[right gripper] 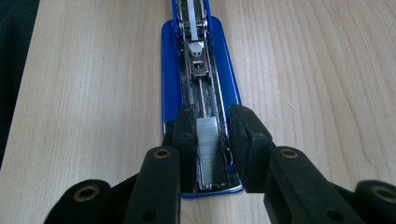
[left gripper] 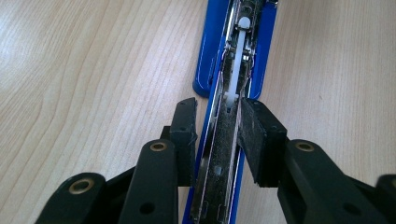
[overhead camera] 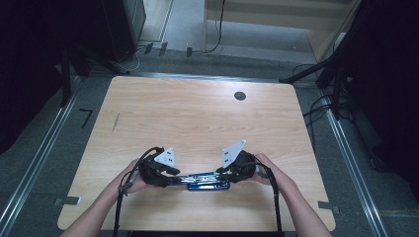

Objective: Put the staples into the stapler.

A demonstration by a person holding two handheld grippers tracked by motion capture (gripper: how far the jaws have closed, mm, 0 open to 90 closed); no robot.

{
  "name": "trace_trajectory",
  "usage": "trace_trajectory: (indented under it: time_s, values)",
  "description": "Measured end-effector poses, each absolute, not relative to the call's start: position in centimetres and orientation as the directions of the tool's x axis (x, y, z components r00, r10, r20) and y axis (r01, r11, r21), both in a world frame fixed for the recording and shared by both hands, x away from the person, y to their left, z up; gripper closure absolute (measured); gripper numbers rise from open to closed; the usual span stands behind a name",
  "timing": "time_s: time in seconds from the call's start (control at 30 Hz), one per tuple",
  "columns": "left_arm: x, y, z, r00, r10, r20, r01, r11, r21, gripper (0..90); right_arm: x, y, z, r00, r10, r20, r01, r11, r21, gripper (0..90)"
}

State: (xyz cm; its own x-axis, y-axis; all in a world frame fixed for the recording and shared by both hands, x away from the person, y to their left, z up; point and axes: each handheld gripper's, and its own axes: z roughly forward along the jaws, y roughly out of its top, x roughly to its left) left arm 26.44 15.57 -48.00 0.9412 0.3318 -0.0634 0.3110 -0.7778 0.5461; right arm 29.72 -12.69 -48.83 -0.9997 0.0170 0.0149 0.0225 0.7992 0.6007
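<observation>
A blue stapler lies swung open flat near the table's front edge, between my two grippers. In the left gripper view my left gripper is shut on the metal arm of the stapler, where a white plastic rod runs along the channel. In the right gripper view my right gripper straddles the near end of the stapler, with its pads lying against the sides of the magazine. A strip of silver staples sits in that magazine between the pads. From above, the left gripper and right gripper point at each other.
The wooden table has a dark round hole near its far edge. Both of the person's forearms come in over the front edge. Dark stands and cables line the floor on both sides of the table.
</observation>
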Motion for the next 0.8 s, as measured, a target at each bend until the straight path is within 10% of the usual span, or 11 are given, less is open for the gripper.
trace_trajectory:
  time_s: [0.8]
  values:
    - [26.3,16.0,-47.9,0.941,0.334,-0.055,0.309,-0.780,0.544,67.2,29.3,-12.2,-48.0,-0.891,0.427,0.152,0.431,0.696,0.574,34.4]
